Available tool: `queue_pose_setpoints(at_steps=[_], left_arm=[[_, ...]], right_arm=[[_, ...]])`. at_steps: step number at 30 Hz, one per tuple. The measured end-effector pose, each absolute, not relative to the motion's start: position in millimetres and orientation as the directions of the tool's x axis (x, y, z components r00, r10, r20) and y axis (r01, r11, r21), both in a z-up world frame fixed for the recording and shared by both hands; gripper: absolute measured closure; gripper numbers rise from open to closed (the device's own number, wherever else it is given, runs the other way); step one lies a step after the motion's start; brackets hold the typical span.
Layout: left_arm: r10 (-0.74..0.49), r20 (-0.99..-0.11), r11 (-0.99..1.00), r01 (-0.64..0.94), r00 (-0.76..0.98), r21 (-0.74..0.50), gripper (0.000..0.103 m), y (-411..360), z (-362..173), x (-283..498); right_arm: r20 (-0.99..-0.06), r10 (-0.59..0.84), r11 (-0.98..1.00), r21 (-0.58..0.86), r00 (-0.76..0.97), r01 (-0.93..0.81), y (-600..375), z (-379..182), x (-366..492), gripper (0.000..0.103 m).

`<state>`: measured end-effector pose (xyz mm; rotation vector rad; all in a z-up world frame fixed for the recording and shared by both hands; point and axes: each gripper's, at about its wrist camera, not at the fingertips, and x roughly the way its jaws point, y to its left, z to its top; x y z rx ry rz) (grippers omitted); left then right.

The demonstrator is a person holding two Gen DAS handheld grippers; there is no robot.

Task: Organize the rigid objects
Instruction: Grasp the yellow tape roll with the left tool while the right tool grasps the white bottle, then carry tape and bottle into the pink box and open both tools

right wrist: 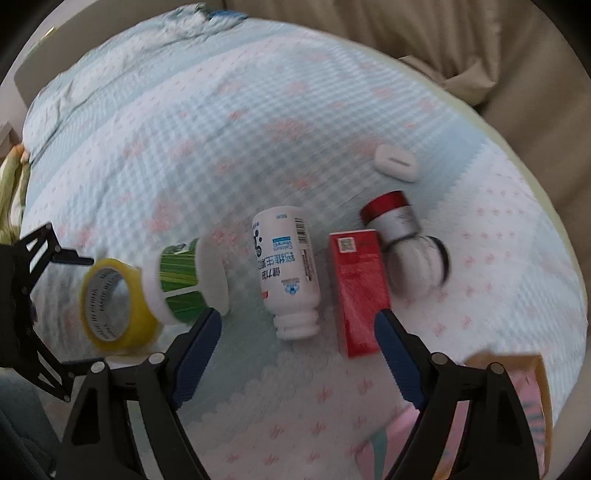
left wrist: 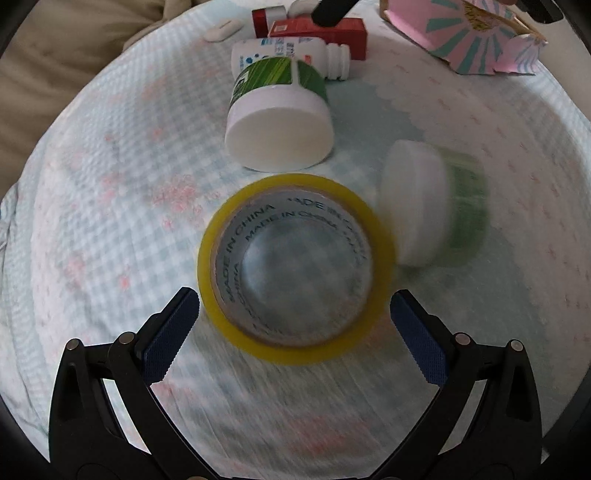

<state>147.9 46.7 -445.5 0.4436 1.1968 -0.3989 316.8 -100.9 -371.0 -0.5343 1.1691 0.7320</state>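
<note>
The left tongs (left wrist: 295,325) stand wide apart around the tape roll (left wrist: 295,264), which sits on the cloth (left wrist: 110,184) against a blurred green jar (left wrist: 432,206); I judge they should close squarely on the roll's rim without nudging that jar. The right tongs (right wrist: 298,332), also apart and empty, hover above the white bottle (right wrist: 286,266) and red box (right wrist: 360,288). Whether the roll is lifted or resting is unclear, and the pink carton (left wrist: 476,33) is cut off.

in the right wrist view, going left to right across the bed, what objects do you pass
yellow roll of clear tape → green-labelled white jar on its side → white capless pill bottle with blue print → red rectangular carton → silver bottle with red cap
</note>
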Motion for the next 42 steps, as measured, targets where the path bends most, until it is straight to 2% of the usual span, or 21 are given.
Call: queue_pose_setpoints(at_steps=[4,12,14,16,32,42], left_arm=[[-0.107,-0.952,0.841,0.536,0.288,0.068,0.0,47.5,-450.9,163.3],[-0.149,-0.958,0.804,0.594,0.247,0.028,0.0,32.2,-462.1,191.8],[-0.149,-0.958,0.794,0.607,0.246,0.032,0.001,27.9,-464.6,198.8],[-0.157,-0.958,0.785,0.619,0.241,0.027,0.007,22.3,-466.4,203.2],[-0.132,-0.957,0.821,0.57,0.258,0.041,0.007,14.1,-463.8,208.8],[-0.125,-0.941,0.93,0.367,0.313,-0.001,0.008,66.3,-416.5,188.1]], right_arm=[[-0.958,0.229,0.624,0.011,0.17,-0.781,-89.1,-389.3,325.9,0.031],[-0.973,0.209,0.555,0.036,0.098,-0.831,-66.2,-419.0,340.4,0.049],[-0.976,0.197,0.543,0.033,0.09,-0.839,-61.3,-426.0,342.6,0.05],[-0.975,0.202,0.528,0.028,0.093,-0.849,-56.4,-428.4,343.2,0.05],[-0.976,0.192,0.58,0.031,0.1,-0.814,-48.9,-439.8,361.4,0.053],[-0.966,0.211,0.7,0.045,0.147,-0.712,-67.3,-402.9,345.2,0.056]])
